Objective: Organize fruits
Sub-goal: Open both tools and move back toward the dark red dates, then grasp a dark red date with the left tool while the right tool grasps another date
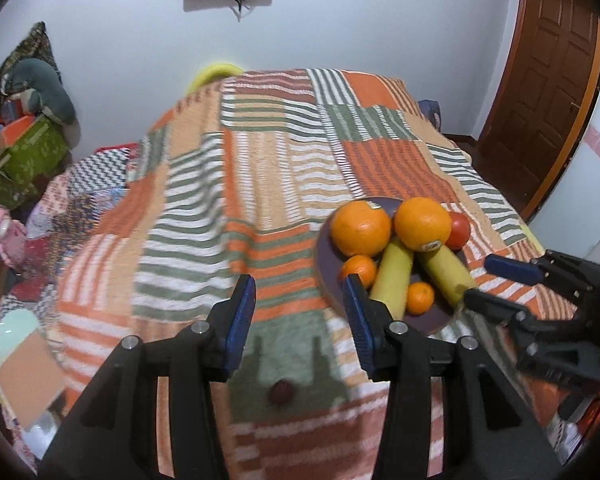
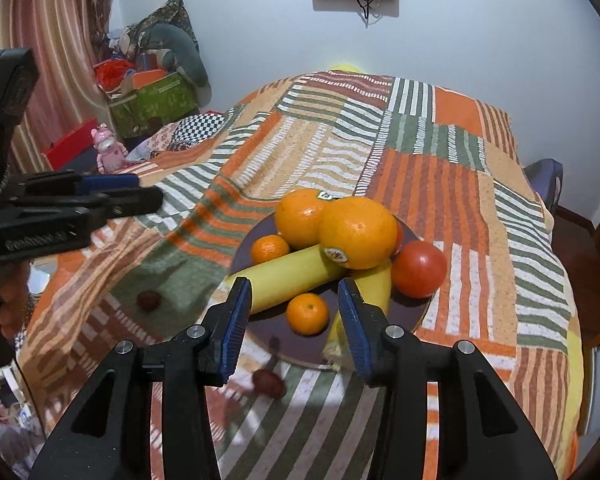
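Note:
A dark purple plate [image 2: 300, 346] on the patchwork bedspread holds two large oranges [image 2: 358, 232], two bananas [image 2: 288, 280], two mandarins [image 2: 307, 314] and a red tomato [image 2: 419, 269]. The plate also shows in the left wrist view [image 1: 324, 264]. Two small dark red fruits lie on the blanket: one [image 2: 268, 383] just before the plate, one [image 2: 149, 300] to its left, also seen under the left gripper [image 1: 281, 392]. My left gripper [image 1: 300, 312] is open and empty, left of the plate. My right gripper [image 2: 294, 312] is open and empty above the plate's near edge.
The bedspread [image 2: 440, 184] covers a bed that drops off at left and right. A green box with clutter [image 2: 152, 104] and a pink toy [image 2: 107, 152] sit at the far left. A wooden door [image 1: 548, 80] stands at the right.

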`<state>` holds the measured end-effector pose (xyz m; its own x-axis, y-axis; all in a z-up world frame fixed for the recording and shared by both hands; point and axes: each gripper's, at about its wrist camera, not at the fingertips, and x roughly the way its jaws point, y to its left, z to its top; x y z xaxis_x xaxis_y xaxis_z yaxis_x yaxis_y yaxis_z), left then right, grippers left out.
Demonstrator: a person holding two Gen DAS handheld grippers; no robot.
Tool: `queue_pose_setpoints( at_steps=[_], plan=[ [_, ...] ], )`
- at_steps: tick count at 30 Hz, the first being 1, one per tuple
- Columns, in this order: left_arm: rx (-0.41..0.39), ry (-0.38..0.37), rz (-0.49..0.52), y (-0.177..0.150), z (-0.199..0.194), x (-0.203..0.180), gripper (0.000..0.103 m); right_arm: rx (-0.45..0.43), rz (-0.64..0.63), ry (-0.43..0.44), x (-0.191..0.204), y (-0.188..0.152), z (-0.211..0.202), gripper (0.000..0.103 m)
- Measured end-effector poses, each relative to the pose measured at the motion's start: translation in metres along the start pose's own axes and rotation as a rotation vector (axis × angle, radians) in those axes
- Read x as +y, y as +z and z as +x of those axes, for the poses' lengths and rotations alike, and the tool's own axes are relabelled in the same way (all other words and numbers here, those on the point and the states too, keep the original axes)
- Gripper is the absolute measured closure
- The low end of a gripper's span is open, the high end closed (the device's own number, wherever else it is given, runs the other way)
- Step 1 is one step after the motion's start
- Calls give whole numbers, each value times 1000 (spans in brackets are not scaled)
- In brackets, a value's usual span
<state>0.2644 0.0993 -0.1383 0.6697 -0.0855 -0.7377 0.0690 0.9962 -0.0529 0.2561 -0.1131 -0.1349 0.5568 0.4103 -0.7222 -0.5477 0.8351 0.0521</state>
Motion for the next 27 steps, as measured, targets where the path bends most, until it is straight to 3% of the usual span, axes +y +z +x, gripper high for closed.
queue_pose_setpoints(
  at_steps=[8,21,27],
  plan=[
    [31,19,-10,-34,-21,29,52,43,0,-31,14,-19,-3,61],
    [143,-66,-14,-78,20,24,53,160,72,-32,11,-58,18,62],
    [165,-86,12,-83,38,17,59,172,67,-20,11,-59,27,62]
  ],
)
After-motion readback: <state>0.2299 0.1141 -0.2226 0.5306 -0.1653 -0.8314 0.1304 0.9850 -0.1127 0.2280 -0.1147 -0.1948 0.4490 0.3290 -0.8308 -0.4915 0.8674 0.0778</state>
